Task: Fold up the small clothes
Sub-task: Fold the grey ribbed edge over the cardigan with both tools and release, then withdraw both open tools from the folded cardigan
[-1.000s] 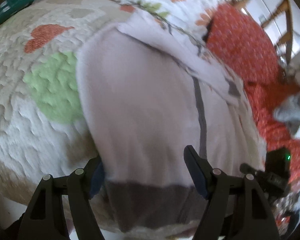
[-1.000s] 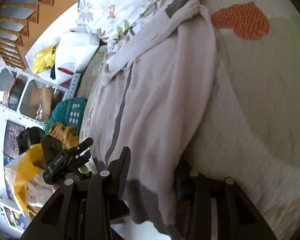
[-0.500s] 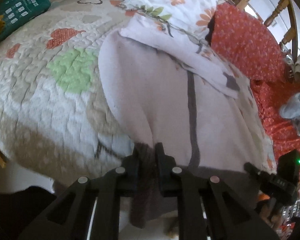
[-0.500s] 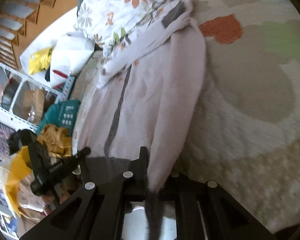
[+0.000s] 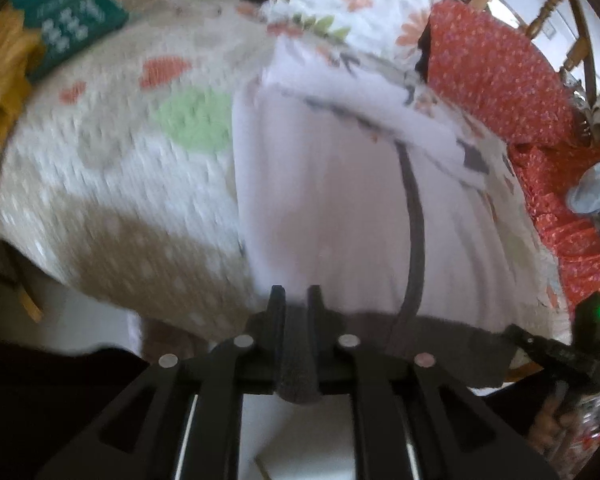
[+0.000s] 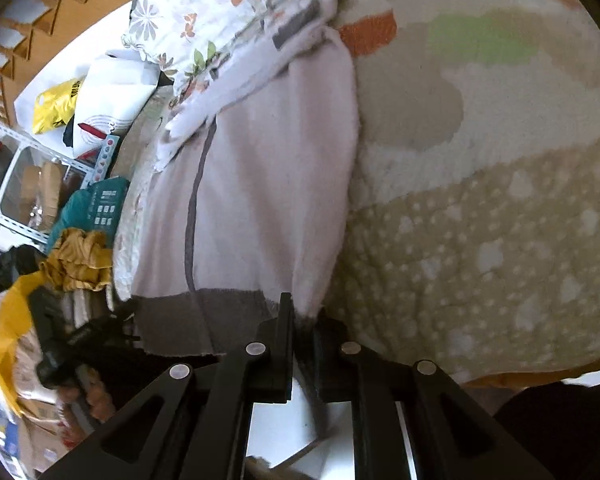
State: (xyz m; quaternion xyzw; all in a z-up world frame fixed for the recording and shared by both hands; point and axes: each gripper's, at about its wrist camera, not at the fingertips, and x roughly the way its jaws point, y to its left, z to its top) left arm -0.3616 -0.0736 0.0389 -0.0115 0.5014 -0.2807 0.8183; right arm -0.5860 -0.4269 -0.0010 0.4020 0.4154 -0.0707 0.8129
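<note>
A pale pink fleece garment (image 5: pixel 332 208) with a grey zip line and a dark grey hem band (image 5: pixel 440 344) lies flat on a quilted bedspread (image 5: pixel 112 184). My left gripper (image 5: pixel 296 300) is shut on one corner of the hem at the bed's near edge. My right gripper (image 6: pixel 304 312) is shut on the other hem corner of the same garment (image 6: pixel 260 184). The hem hangs between them off the bed edge. Each view shows the other gripper at the side, the right one (image 5: pixel 556 356) and the left one (image 6: pixel 72 344).
A flowered pillow (image 5: pixel 352 4) lies at the garment's far end on the quilt (image 6: pixel 480 208). A red patterned cloth (image 5: pixel 512 80) and wooden chair (image 5: pixel 560 4) are on the right. A teal item (image 5: pixel 76 20), yellow cloth (image 6: pixel 80 260) and shelves (image 6: pixel 24 184) are beside the bed.
Both grippers went from open around the hem to shut on its corners. They have pulled back toward the bed edge, drawing the garment with them.
</note>
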